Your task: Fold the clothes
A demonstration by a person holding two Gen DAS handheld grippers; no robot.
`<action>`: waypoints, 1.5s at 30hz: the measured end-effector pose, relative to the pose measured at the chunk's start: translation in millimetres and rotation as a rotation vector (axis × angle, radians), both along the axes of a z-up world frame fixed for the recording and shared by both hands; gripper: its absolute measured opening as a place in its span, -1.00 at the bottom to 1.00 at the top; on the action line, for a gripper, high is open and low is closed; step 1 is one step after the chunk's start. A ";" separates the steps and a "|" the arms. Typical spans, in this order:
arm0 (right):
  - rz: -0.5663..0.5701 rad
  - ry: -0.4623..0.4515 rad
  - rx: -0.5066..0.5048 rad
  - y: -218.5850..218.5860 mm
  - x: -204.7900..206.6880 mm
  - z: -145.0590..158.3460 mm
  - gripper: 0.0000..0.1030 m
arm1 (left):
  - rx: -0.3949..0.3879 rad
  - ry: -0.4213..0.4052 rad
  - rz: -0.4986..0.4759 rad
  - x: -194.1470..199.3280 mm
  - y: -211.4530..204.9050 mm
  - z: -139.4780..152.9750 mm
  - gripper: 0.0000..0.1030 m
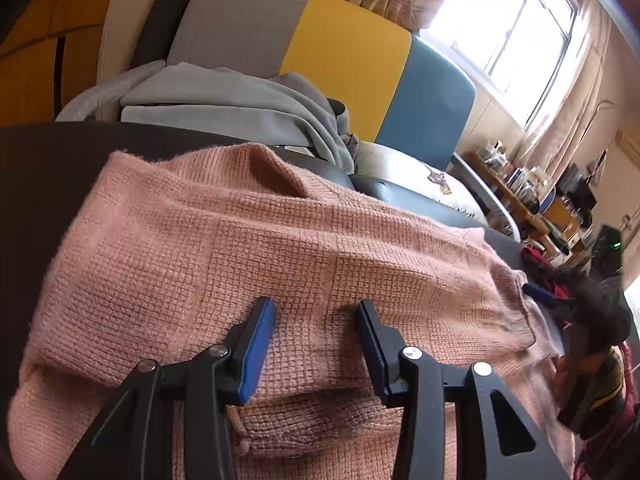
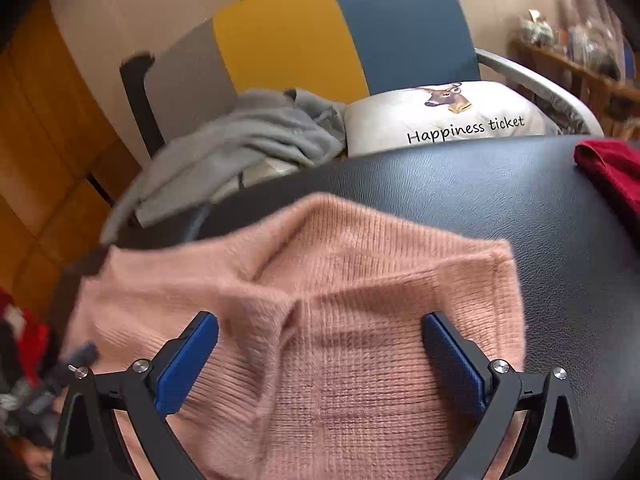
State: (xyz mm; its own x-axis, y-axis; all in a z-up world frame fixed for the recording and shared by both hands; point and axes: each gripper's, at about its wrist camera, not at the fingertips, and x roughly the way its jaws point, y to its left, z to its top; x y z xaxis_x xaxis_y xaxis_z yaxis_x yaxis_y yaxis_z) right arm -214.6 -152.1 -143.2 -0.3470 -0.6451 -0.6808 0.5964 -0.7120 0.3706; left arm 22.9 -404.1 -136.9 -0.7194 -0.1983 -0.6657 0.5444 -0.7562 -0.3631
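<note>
A pink knitted sweater (image 1: 280, 264) lay spread on the black leather-look tabletop (image 2: 500, 192), partly folded, with creases across its middle. The left tongs (image 1: 316, 320) hovered over the sweater with their blue-padded jaws parted and nothing between them but the knit below. The right tongs (image 2: 320, 344) stood wide apart above another part of the same sweater (image 2: 340, 320), likewise released; whether either touched the cloth could not be told.

Beyond the tabletop stood a chair (image 1: 348, 52) with a back in grey, yellow and blue panels. On its seat lay a heap of grey clothing (image 2: 248, 136) and, beside it, a white cushion (image 2: 440, 120) printed with a deer's head and the words "Happiness ticket" in black script. A dark red garment (image 2: 612, 176) rested at the tabletop's right edge. No other writing or brand mark was legible. A bright window (image 1: 508, 24) with beige curtains and a cluttered shelf (image 1: 520, 184) showed behind.
</note>
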 end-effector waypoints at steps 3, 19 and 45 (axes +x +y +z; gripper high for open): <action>0.030 -0.118 -0.218 8.4 -14.3 16.0 1.00 | -0.014 -0.007 0.003 0.2 2.5 -0.8 -0.16; 0.030 -0.351 -0.229 -73.7 -79.3 -14.9 1.00 | -0.006 0.011 0.005 -4.2 2.7 -1.3 -0.16; 0.320 0.085 0.194 -81.5 86.6 -5.7 1.00 | 0.011 0.022 0.023 90.7 10.8 29.8 -0.13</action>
